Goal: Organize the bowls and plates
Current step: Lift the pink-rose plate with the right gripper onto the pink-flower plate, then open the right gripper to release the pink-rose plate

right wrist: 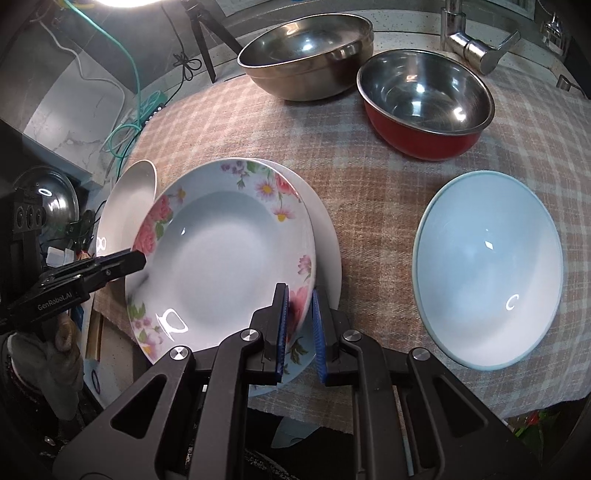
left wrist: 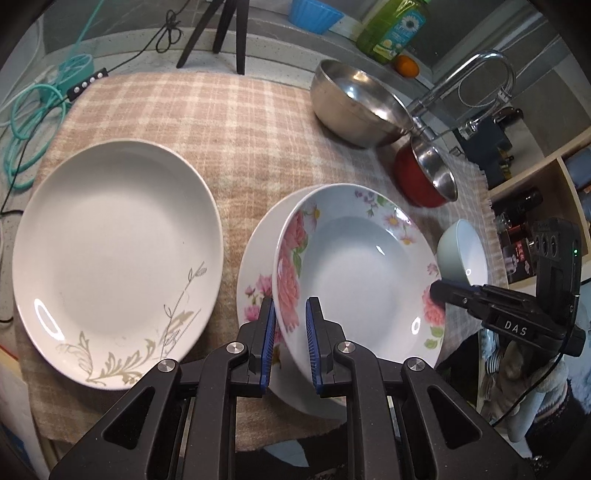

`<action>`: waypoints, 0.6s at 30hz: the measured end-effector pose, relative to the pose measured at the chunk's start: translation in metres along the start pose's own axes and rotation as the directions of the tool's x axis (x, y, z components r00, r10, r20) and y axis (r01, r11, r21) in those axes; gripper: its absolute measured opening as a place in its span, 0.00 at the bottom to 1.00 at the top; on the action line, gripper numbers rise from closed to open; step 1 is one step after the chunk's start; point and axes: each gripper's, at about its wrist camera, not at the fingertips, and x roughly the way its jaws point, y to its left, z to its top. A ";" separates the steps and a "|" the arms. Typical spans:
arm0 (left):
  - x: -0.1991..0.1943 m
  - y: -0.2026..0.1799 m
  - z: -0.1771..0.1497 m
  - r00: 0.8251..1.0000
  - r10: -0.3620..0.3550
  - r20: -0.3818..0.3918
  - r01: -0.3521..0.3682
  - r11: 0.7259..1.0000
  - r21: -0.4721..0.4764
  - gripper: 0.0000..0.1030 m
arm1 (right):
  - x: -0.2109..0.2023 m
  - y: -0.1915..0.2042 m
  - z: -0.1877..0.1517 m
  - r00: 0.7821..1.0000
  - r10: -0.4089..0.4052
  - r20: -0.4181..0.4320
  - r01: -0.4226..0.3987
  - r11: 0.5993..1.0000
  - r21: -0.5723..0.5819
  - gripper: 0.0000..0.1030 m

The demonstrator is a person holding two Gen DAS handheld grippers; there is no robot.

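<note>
Two grippers: both mine are clamped on one floral plate [left wrist: 354, 266], each on an opposite edge of its rim.
Left gripper [left wrist: 290, 314]: jaws nearly closed, blue pads pinching the plate's rim on the side toward the white leaf-pattern plate [left wrist: 114, 258].
Right gripper [right wrist: 300, 306]: jaws nearly closed too, pads squeezing the rim on the side toward the pale blue bowl [right wrist: 487, 269].
Floral plate: tilted, with its left-gripper edge raised, sitting over a second floral plate [left wrist: 255, 273] that lies flat beneath it on the checked cloth [left wrist: 229, 122].
Second floral plate: only its rim shows around the held plate; whether the two touch I cannot tell.
White leaf-pattern plate: flat on the cloth, just beside the floral plate, apart from it.
Pale blue bowl: on the cloth on the other side of the floral plate, apart from it.
Red bowl [right wrist: 424, 107]: steel-lined, beyond the floral plate, close beside the large steel bowl [right wrist: 306, 55].
Worktop [left wrist: 122, 51]: speckled grey, carrying the cloth; tripod legs [left wrist: 221, 33] and cables stand behind the floral plate.
</note>
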 end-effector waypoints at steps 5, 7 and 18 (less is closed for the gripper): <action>0.003 0.002 -0.006 1.000 0.015 -0.010 -0.015 1.000 0.000 0.14 | 0.003 0.003 -0.001 1.000 -0.011 -0.006 0.011 1.000 -0.011 0.13; 0.004 0.001 -0.007 1.000 0.025 -0.010 -0.025 1.000 0.004 0.14 | 0.006 0.006 -0.002 1.000 -0.023 -0.012 0.022 1.000 -0.019 0.13; 0.007 0.002 -0.010 0.999 0.045 -0.006 -0.045 0.999 -0.002 0.14 | 0.013 0.015 -0.002 0.995 -0.102 -0.001 0.102 0.991 -0.086 0.13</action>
